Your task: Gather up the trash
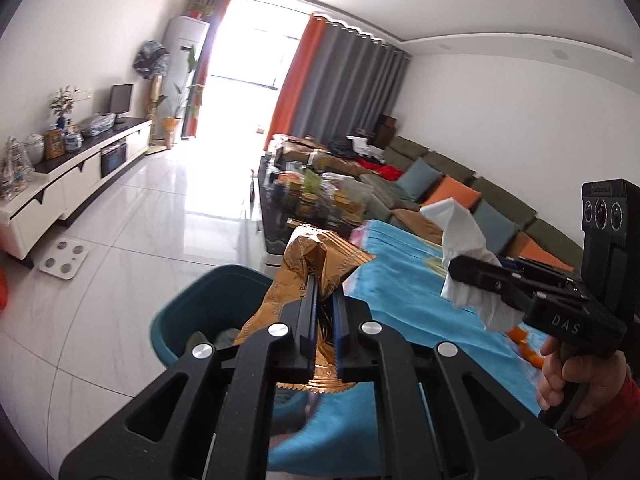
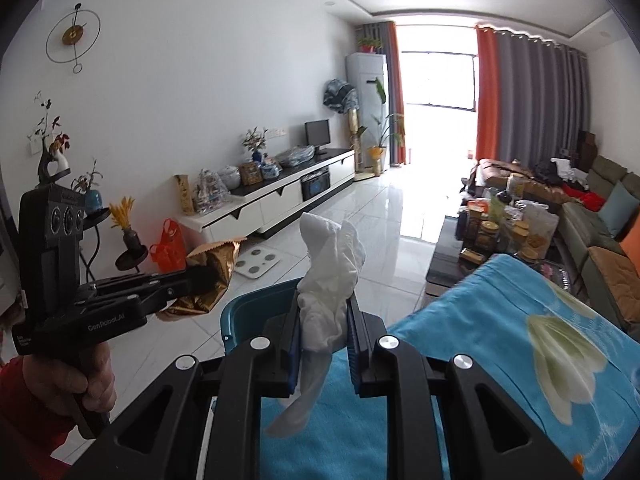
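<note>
My left gripper [image 1: 325,294] is shut on a crumpled golden foil wrapper [image 1: 316,256], held above the rim of a teal trash bin [image 1: 208,300] that has some rubbish inside. My right gripper [image 2: 323,304] is shut on a wad of white tissue [image 2: 332,264], with a loose end hanging below the jaws. In the left wrist view the right gripper [image 1: 456,270] and its tissue [image 1: 460,236] hover over the blue cloth to the right. The right wrist view shows the left gripper [image 2: 208,276] with the wrapper [image 2: 216,268] at the left, and the bin [image 2: 256,308] just ahead.
A table under a blue flowered cloth [image 2: 520,340] lies right of the bin, with orange scraps [image 1: 524,344] on it. Beyond stands a cluttered dark coffee table [image 1: 304,196], a green sofa [image 1: 480,200], a white TV cabinet [image 2: 280,200], a white scale [image 1: 64,260] on the tiled floor, and an orange plastic bag [image 2: 168,246].
</note>
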{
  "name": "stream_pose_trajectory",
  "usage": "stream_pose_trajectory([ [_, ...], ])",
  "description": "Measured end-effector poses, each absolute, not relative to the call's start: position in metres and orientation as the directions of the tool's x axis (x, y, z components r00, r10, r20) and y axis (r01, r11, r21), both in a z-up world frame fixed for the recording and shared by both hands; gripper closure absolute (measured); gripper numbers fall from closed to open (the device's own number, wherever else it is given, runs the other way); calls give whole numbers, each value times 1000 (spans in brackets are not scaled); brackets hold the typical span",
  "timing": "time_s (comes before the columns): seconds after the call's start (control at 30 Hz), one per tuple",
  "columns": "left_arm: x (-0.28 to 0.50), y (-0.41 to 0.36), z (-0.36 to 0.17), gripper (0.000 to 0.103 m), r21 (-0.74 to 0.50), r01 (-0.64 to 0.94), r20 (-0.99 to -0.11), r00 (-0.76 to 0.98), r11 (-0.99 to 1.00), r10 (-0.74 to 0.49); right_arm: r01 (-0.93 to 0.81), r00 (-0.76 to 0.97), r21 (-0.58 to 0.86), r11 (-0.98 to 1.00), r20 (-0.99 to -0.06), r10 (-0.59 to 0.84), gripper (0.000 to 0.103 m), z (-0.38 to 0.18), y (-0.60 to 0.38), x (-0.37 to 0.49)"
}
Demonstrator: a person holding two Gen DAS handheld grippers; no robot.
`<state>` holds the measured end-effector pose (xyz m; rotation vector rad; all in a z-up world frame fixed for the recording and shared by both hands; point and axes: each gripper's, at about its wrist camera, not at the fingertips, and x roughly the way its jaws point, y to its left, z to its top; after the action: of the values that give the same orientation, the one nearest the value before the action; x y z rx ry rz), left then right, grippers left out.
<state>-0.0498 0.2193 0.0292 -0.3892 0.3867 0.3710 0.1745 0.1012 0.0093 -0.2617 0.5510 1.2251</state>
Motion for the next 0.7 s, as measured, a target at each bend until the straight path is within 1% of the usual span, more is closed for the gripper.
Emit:
stream_pose_trajectory([
  [0.17, -46, 243, 18, 96, -316, -456, -465, 839, 832, 283, -948, 156, 136, 289, -593, 790, 85, -9, 135, 185],
  [0.47, -17, 275, -17, 96, -346, -486, -535, 805, 803, 257, -961, 110, 114, 252, -679, 726, 85, -31, 183, 190],
  [0.7, 4, 298, -57, 96, -368, -522, -607, 762, 770, 226, -969, 81, 89, 232, -767, 637, 85, -60, 217, 197],
])
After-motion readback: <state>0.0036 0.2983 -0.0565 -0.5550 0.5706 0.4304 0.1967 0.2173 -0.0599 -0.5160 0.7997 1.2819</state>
